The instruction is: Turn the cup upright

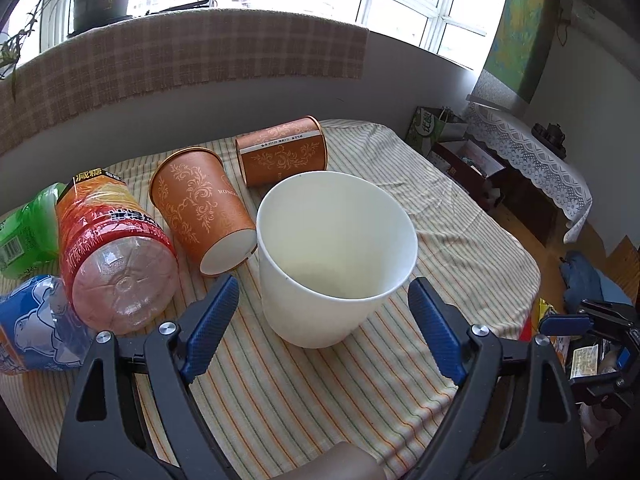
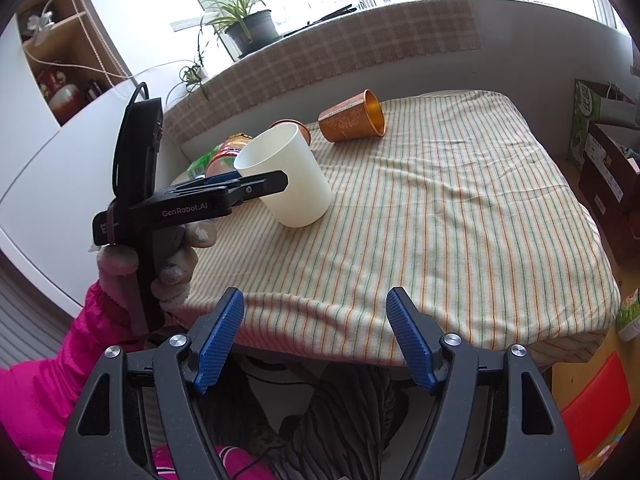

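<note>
A white cup point(image 1: 332, 256) stands upright on the striped tablecloth point(image 1: 304, 392), mouth up and empty. My left gripper point(image 1: 322, 292) is open, its blue pads point(image 1: 212, 320) on either side of the cup's near wall without touching it. In the right wrist view the same cup point(image 2: 290, 178) stands beside the left gripper point(image 2: 256, 184). My right gripper point(image 2: 314, 316) is open and empty at the table's front edge, well short of the cup.
Two orange patterned paper cups lie on their sides, one point(image 1: 202, 208) left of the white cup and one point(image 1: 282, 152) behind it. Plastic bottles, red point(image 1: 112, 256), blue point(image 1: 36, 324) and green point(image 1: 24, 232), lie at the left. A wall ledge runs behind the table.
</note>
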Demonstrator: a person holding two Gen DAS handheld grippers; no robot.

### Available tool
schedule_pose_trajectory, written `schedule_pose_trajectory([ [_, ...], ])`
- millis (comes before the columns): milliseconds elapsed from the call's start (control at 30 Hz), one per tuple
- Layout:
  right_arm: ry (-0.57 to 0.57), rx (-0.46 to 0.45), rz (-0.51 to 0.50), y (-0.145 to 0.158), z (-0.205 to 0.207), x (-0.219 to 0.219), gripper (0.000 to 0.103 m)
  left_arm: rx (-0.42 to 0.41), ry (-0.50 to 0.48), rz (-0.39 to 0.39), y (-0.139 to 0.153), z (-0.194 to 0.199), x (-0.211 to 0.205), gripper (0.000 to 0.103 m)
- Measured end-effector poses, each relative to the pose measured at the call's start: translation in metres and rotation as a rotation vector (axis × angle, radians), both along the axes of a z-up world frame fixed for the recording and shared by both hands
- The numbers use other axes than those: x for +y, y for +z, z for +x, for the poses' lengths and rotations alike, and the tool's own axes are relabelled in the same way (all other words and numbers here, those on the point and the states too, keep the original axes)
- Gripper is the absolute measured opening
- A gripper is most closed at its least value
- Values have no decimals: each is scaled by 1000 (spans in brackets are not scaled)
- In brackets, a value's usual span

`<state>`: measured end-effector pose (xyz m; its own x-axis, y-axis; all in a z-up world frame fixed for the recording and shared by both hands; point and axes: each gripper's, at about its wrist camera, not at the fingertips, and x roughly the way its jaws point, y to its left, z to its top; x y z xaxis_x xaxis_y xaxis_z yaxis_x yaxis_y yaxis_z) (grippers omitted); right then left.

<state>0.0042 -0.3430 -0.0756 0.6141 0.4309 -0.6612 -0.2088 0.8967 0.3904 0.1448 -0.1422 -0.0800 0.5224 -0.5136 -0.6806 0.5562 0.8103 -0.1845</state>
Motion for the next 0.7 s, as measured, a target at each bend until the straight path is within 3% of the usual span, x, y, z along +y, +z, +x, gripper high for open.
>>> schedule_pose_trajectory([
  [333, -92, -103, -88, 15, 5, 15, 73, -60, 105, -7, 13, -34, 41, 89],
  [567, -148, -199, -187, 29, 10, 36, 73, -162, 237, 1, 37, -68, 70, 89],
  [700, -170, -241, -226, 35, 11, 46, 73, -221, 319, -30, 52, -86, 86, 102],
])
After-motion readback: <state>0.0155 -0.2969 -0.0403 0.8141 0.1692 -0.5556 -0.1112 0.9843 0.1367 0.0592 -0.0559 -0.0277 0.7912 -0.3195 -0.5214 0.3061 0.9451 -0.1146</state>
